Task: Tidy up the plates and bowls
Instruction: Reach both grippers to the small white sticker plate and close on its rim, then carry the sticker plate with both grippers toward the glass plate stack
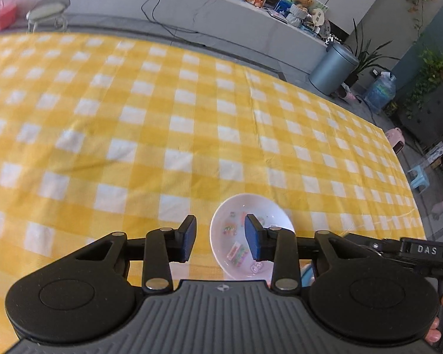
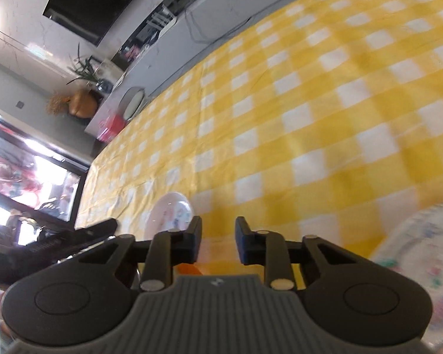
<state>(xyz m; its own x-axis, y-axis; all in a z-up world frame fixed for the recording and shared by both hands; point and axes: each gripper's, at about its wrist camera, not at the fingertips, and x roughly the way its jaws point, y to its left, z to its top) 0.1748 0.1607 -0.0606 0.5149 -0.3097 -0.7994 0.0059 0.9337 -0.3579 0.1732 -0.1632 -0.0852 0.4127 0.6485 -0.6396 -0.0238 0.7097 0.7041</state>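
Left gripper low over the yellow check cloth, jaws apart, nothing between them. White bowl with stickers sitting on the cloth just past the right pad, partly behind it. Right gripper also released, narrow gap, empty. Same bowl off its left finger; floral plate at the right edge, blurred.

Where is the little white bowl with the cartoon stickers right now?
In the left wrist view the white bowl sits on the yellow checked tablecloth near its front edge, just beyond the left gripper, whose right finger overlaps it.
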